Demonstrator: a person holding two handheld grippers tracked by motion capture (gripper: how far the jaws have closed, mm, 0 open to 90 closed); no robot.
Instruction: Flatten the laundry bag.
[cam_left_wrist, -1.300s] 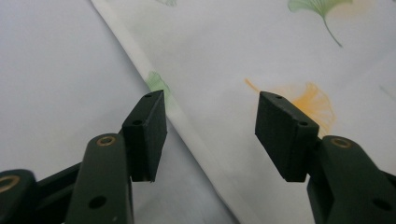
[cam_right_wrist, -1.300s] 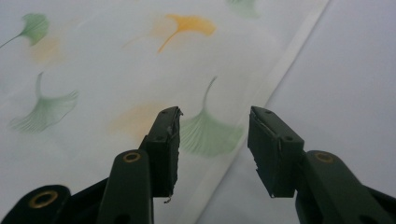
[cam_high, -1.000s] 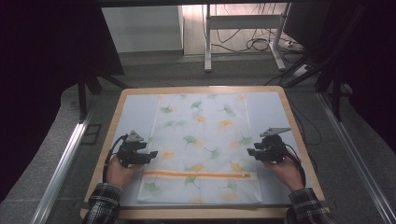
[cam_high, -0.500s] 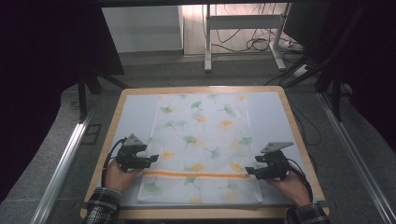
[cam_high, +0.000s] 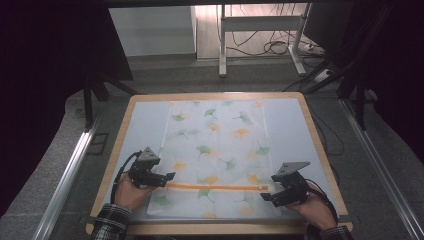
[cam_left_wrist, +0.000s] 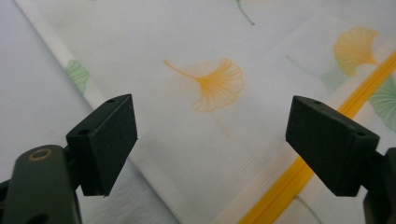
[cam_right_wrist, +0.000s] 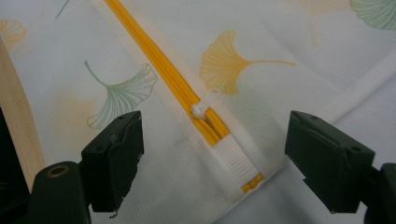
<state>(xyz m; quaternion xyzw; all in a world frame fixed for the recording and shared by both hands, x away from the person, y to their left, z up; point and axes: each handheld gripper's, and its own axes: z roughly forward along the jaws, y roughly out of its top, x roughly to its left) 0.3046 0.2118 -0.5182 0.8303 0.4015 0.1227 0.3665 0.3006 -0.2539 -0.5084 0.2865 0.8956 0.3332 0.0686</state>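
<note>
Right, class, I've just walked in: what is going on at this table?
A person holds a hand-held gripper in each hand over a leaf-printed mesh bag lying flat on the table. The left hand-held gripper and right hand-held gripper sit at opposite ends of its orange zipper. Both jaws have just been opening and grip nothing.

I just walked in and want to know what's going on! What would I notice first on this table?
A big white mesh bag printed with orange and green ginkgo leaves lies flat in the middle of the wooden-edged table. A bright orange zipper crosses its near end, its small white pull by the right gripper. The left gripper sits at the zipper's other end; both have just been opening and hold nothing.
</note>
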